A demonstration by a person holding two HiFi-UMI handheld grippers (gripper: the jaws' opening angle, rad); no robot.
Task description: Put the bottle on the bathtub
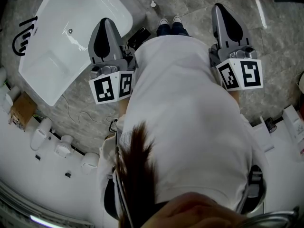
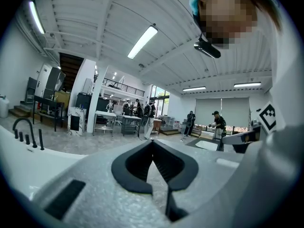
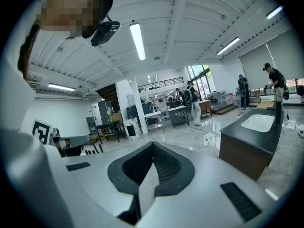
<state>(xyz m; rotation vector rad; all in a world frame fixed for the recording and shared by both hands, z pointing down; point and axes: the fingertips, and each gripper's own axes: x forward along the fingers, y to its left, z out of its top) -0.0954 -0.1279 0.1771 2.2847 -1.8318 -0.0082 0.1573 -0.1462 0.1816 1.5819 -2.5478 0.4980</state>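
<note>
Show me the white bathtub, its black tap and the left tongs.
White glossy bathtub (image 1: 52, 65): head view, bare basin floor.
Black curved metal tap (image 1: 18, 45): head view, arched spout.
Left tongs (image 2: 152, 142): left gripper view, where the shut tips meet.

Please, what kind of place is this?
Probably a large open workshop or showroom hall, not a home bathroom: a white bathtub stands alone on a grey stone-look floor, with work tables, people and long ceiling lights beyond.

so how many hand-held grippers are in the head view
2. The left hand-held gripper is beside the bathtub; the right hand-held gripper is over the floor on the person's other side. Both are shut and empty.
</note>
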